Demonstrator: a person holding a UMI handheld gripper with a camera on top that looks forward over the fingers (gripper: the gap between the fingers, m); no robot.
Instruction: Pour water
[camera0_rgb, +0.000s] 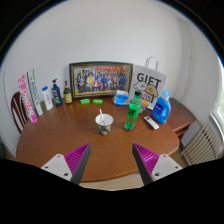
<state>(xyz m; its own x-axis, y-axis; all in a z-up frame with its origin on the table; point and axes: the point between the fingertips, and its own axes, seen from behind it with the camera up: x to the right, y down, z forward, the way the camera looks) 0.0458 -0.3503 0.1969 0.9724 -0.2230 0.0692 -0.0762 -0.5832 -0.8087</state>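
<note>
A green transparent bottle (132, 113) stands upright on the round wooden table (60, 135), beyond the fingers and a little right of centre. A small white cup (104, 123) on a stem stands just left of it. My gripper (112, 160) is open and empty, held back over the table's near edge. Its two fingers with purple pads (74, 160) are spread wide, and bare tabletop shows between them. The cup and bottle are well ahead of the fingertips.
A framed picture (100, 79) leans on the back wall. Several bottles (50, 96) stand at back left. A blue bottle (161, 107), a blue bowl (121, 98), a remote (151, 122) and a white gift bag (149, 82) are at right. Chairs (16, 108) flank the table.
</note>
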